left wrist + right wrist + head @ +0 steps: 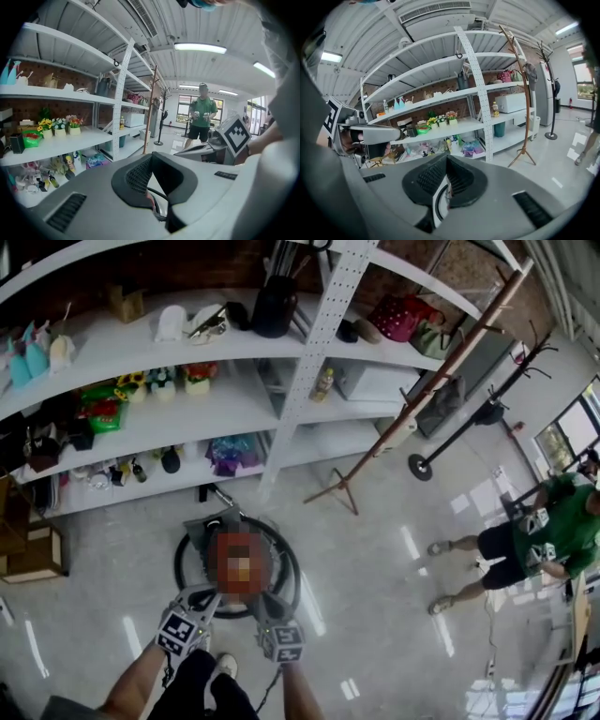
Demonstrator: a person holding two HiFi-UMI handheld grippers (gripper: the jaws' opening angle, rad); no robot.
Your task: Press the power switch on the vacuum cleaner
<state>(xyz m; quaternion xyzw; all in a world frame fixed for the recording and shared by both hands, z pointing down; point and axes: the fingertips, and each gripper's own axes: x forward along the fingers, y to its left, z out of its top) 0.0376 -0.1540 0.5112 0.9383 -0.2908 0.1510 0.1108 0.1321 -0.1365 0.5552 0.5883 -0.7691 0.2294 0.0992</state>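
Vacuum (214, 526) sits on the floor just in front of the shelf (309, 343). It is round, with a black ring around it. In the head view the left gripper (208, 594) and the right gripper (262, 601) hang side by side right over the vacuum, on the side away from the shelf. A blurred patch covers the middle of the vacuum, so I cannot see the power switch. A person in green (553, 531) stands far from the shelf, past a wooden coat stand (412, 409). In the left gripper view the jaws are pressed close together with only a thin slit, and they hold nothing. This view points along the shelf and shows the person in green standing up, which the head view sees only from above. In the right gripper view the jaws are also close together and hold nothing. Through their slit a curved black and white bit shows, which I think is the vacuum. This view faces the shelf with its flower pots (440, 118), which are easier to see here. Only the head view shows the whole vacuum. To press well, I think one gripper should first find the switch. It should keep its jaws together like one finger and push straight down, softly, without sliding off.
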